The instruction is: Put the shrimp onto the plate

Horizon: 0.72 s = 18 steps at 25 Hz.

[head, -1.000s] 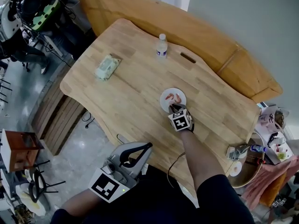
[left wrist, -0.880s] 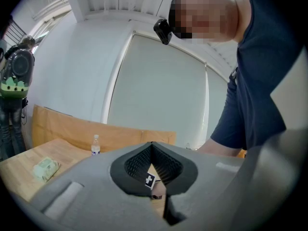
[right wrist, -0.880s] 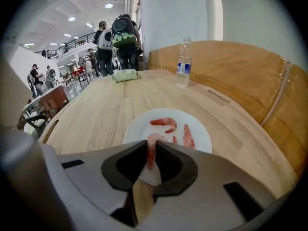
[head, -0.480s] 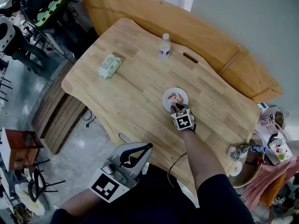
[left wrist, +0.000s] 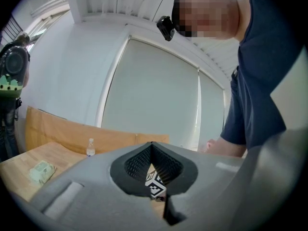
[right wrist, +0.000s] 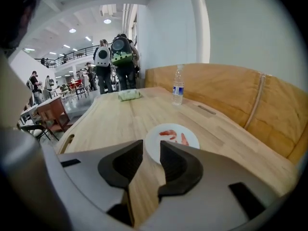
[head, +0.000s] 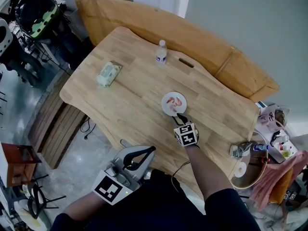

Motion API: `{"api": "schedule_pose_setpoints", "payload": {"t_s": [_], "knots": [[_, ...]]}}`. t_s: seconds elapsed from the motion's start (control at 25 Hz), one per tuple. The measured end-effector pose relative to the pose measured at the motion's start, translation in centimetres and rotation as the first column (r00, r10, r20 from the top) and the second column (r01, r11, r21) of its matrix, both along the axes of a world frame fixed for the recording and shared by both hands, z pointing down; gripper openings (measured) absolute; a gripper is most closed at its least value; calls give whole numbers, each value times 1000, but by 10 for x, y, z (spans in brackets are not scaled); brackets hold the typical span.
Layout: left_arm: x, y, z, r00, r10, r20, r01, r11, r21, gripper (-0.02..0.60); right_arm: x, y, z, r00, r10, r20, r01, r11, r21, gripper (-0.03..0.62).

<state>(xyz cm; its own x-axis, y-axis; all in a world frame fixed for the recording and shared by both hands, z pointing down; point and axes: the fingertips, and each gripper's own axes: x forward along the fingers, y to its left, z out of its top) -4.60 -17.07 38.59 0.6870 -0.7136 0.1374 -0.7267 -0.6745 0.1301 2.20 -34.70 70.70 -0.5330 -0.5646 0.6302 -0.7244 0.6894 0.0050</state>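
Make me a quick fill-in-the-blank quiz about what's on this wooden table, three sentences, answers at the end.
1. The red shrimp lie ____ the round white plate.
2. The clear plastic water bottle stands ____ on the wooden table.
3. In the head view, the pale green soft packet lies to the bottle's ____.
Missing words: on; upright; left.

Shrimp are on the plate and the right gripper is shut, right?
Not shut: the right gripper view shows the right gripper with jaws apart, having just been opening, nothing between them. The shrimp do lie on the plate.
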Motion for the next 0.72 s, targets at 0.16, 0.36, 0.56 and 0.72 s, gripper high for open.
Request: {"api": "schedule_pose_setpoints", "payload": {"t_s": [0.16, 0.36, 0.56, 0.72], "knots": [[0, 13, -3, 999, 31, -17, -31, 999, 15, -2, -5, 36, -39, 999, -7, 48, 5, 999, 51, 118], [-4, 32, -3, 996, 77, -34, -77, 997, 19, -2, -16, 82, -100, 991, -1, 132, -15, 993, 116, 95], [-7, 52, -10, 990, 132, -44, -130, 991, 40, -2, -32, 124, -168, 975, -19, 220, -22, 983, 181, 62], [-6, 61, -8, 985, 164, -49, -162, 986, 45, -2, -38, 159, -211, 958, -29, 284, -34, 976, 214, 38]]}}
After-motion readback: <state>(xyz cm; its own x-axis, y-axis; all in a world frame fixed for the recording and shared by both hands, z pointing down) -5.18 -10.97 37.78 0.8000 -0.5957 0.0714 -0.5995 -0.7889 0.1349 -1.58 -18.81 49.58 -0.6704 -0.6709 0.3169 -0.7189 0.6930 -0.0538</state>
